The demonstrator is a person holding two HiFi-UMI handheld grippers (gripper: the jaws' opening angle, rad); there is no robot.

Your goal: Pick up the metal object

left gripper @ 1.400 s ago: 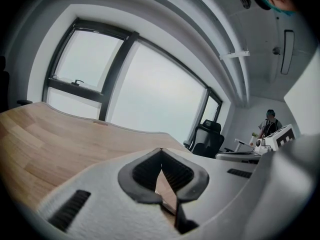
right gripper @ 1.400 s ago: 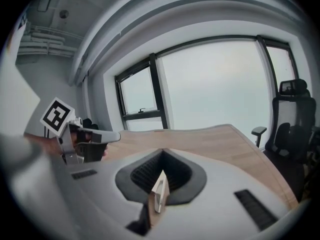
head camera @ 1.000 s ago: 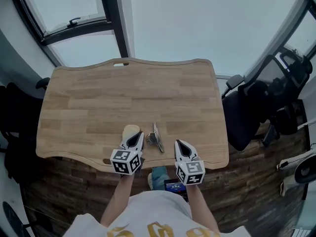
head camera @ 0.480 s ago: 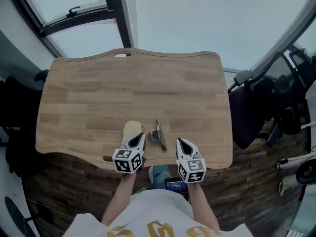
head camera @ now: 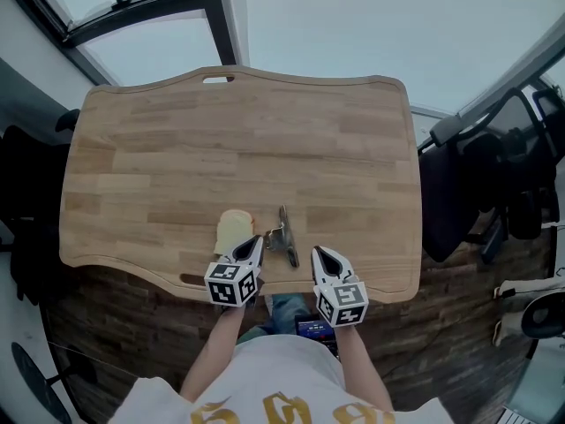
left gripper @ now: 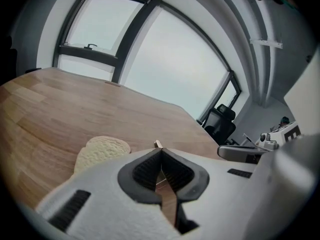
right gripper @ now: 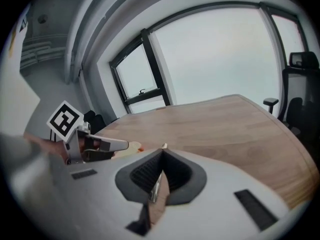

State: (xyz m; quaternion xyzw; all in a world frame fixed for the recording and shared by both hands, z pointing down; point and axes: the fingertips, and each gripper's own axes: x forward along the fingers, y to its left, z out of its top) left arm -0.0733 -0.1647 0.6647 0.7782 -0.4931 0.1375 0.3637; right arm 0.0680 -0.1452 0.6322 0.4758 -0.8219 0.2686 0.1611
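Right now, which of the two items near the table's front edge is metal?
The thin grey metal object, the right-hand one, at the tip of the left gripper. The other, to its left, is a pale beige rounded piece.

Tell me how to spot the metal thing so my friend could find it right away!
Start at the big wooden table and look along its near edge. There, between the left gripper and the right gripper, lies the metal object. It is small, grey and shiny with a thin straight bar, unlike the pale, rounded bread-shaped piece just left of it.
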